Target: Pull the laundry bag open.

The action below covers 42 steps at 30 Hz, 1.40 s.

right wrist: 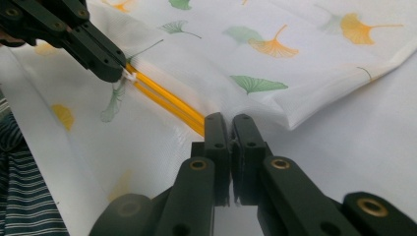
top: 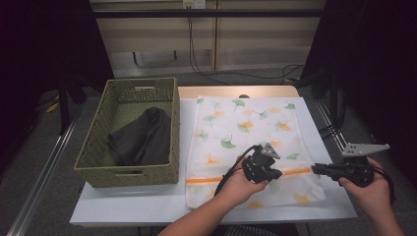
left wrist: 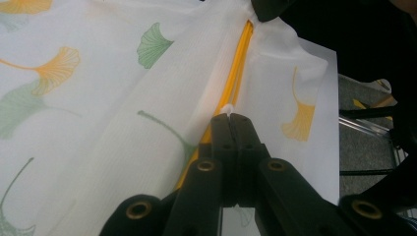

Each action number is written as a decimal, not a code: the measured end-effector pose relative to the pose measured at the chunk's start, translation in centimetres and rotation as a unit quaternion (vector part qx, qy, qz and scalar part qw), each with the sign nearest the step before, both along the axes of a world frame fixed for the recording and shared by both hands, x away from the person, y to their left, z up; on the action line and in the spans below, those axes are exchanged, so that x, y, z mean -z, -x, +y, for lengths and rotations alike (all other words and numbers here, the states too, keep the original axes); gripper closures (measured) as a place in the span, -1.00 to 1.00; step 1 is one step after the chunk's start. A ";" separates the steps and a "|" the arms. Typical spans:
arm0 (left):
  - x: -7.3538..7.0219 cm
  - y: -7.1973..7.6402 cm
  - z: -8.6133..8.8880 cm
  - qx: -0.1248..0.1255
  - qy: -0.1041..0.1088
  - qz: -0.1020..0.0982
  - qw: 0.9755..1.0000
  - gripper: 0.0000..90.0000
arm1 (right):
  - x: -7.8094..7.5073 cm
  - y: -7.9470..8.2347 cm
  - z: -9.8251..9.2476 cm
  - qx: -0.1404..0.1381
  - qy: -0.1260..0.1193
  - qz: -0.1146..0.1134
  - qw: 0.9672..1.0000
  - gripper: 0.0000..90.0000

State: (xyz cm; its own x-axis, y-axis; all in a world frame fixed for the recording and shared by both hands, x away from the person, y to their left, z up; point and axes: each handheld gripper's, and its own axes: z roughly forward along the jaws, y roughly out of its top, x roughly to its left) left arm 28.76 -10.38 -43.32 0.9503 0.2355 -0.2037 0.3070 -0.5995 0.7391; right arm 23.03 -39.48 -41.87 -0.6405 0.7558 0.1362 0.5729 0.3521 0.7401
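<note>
Overhead, a white table (top: 147, 196) stands on grey floor (top: 44, 167).

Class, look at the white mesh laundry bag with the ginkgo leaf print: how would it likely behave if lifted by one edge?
The laundry bag would probably flop and drape, since its thin mesh already wrinkles near the orange zipper. It looks light: it lies flat, apparently unfilled. It may bunch rather than slide if pushed, judging by folds where the left claw pinches the zipper's white pull.

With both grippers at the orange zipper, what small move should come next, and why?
Probably slide the left hand-held gripper along the orange zipper, drawing its small white pull tab. Its jaws pinch that tab, while the right hand-held gripper clamps the white leaf-print mesh bag at the zipper's end.
</note>
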 end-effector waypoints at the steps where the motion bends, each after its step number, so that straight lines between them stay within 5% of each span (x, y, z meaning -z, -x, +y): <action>1: -0.1 -0.1 0.1 0.004 -0.005 0.000 1.000 1.00 | 0.0 0.0 0.0 0.000 0.000 0.001 1.000 0.94; 2: 0.1 0.0 0.1 -0.001 0.008 0.002 1.000 1.00 | 0.0 0.0 -0.1 0.002 0.000 0.001 1.000 0.94; 4: -0.1 -0.1 0.4 0.003 -0.010 -0.001 1.000 1.00 | 0.0 0.0 -0.2 0.005 0.004 0.000 1.000 0.93; 24: -0.7 0.0 2.6 -0.010 -0.011 -0.004 1.000 1.00 | 0.2 0.0 -0.9 0.017 0.004 0.001 1.000 0.94; 26: -1.0 0.0 2.9 -0.005 -0.027 -0.007 1.000 1.00 | 0.1 0.0 -1.0 0.018 0.005 0.002 1.000 0.93; 29: -0.9 0.0 3.1 -0.010 -0.015 -0.003 1.000 1.00 | 0.1 0.0 -1.0 0.018 0.006 0.000 1.000 0.94; 30: -1.1 -0.1 3.3 -0.007 -0.031 -0.008 0.999 1.00 | 0.1 0.0 -1.0 0.018 0.006 0.000 1.000 0.94; 34: -1.3 -0.2 3.8 -0.004 -0.038 -0.009 0.999 1.00 | 0.1 0.0 -1.0 0.020 0.007 0.000 1.000 0.94; 37: -1.2 -0.3 4.1 -0.004 -0.022 -0.005 1.000 1.00 | 0.2 -0.1 -0.9 0.019 0.007 0.002 1.000 0.93; 38: -1.4 -0.4 4.2 -0.004 -0.039 -0.009 0.999 1.00 | 0.2 -0.1 -0.9 0.019 0.006 0.004 1.000 0.93; 42: -1.4 -0.5 4.6 -0.001 -0.029 -0.003 1.000 1.00 | 0.2 -0.1 -0.8 0.019 0.007 0.003 1.000 0.93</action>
State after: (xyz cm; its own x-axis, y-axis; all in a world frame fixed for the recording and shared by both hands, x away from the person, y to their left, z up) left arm 29.24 -5.83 -41.96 0.9509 0.2492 -0.1835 0.3039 -0.6404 0.7054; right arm 23.13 -40.32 -42.03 -0.6110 0.7811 0.1284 0.5903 0.3415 0.7314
